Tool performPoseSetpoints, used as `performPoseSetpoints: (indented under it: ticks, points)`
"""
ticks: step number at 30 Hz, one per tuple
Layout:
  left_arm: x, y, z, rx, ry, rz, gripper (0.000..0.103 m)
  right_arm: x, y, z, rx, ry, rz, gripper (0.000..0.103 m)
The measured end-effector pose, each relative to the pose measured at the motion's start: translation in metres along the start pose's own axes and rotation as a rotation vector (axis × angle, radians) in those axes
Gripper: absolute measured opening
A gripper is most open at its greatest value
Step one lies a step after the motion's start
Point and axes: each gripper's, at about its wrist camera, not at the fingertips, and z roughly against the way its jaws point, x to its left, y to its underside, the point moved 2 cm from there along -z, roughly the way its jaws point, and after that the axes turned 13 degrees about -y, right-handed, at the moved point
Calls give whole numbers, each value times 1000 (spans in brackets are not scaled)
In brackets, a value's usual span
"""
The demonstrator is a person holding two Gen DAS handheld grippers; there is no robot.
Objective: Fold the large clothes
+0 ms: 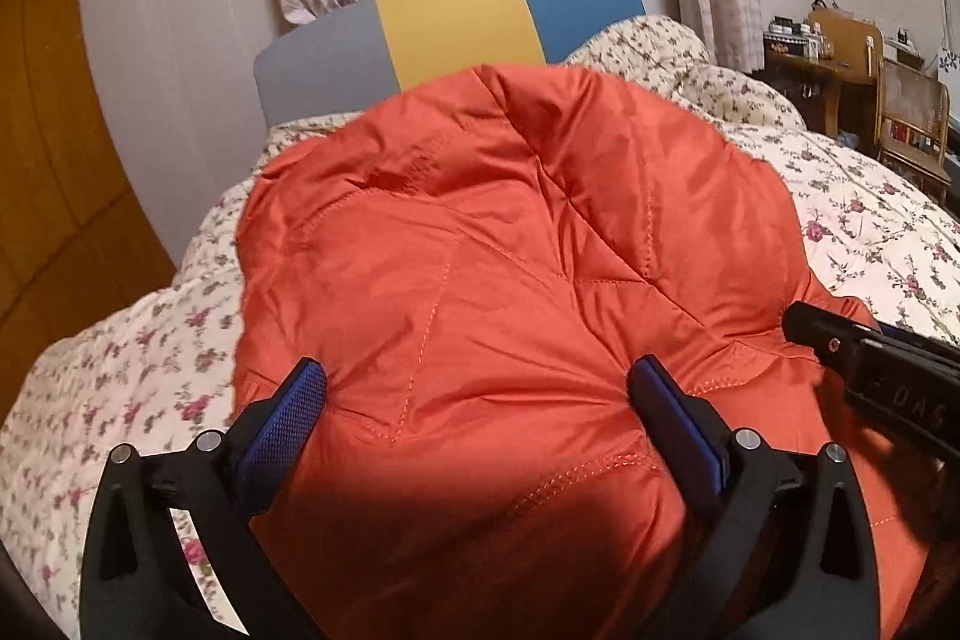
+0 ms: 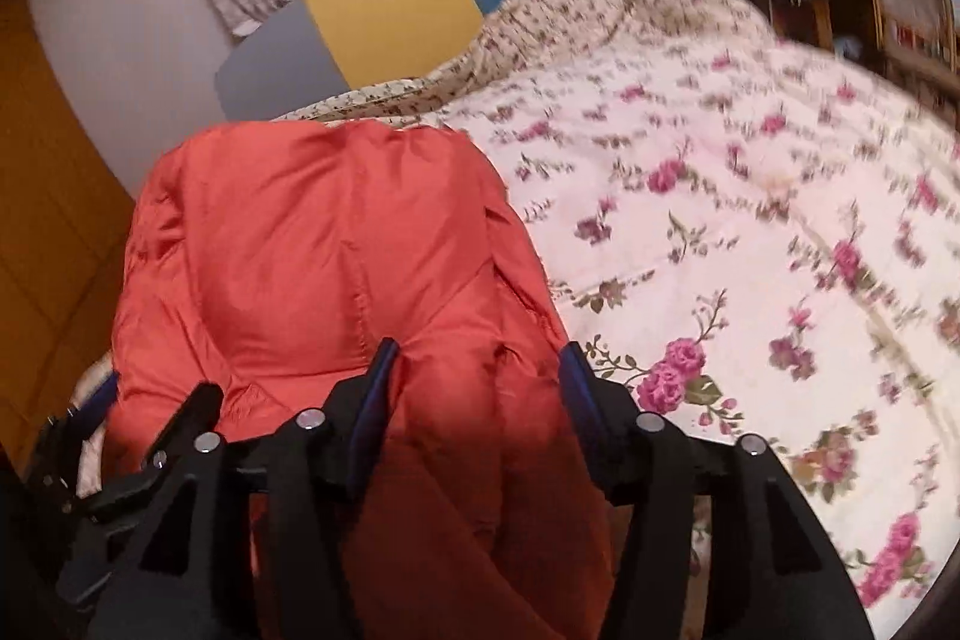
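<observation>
Left tool point(image 1: 477, 388) spread wide, released, straddling near edge of jacket point(image 1: 510, 250). Jacket lies on bed point(image 1: 870, 232), bunched into compact orange bundle, so likely folded over at least once; tidying left. Right tool point(image 2: 477, 370) parted, pads clear of fabric between. Partial lettering "DAS" on right tool.
</observation>
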Motion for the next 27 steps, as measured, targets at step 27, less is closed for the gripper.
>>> performPoseSetpoints:
  ticks: [27]
  points:
    - [84, 37, 52, 152, 240, 141, 100, 38, 19, 76, 77, 23, 43, 85]
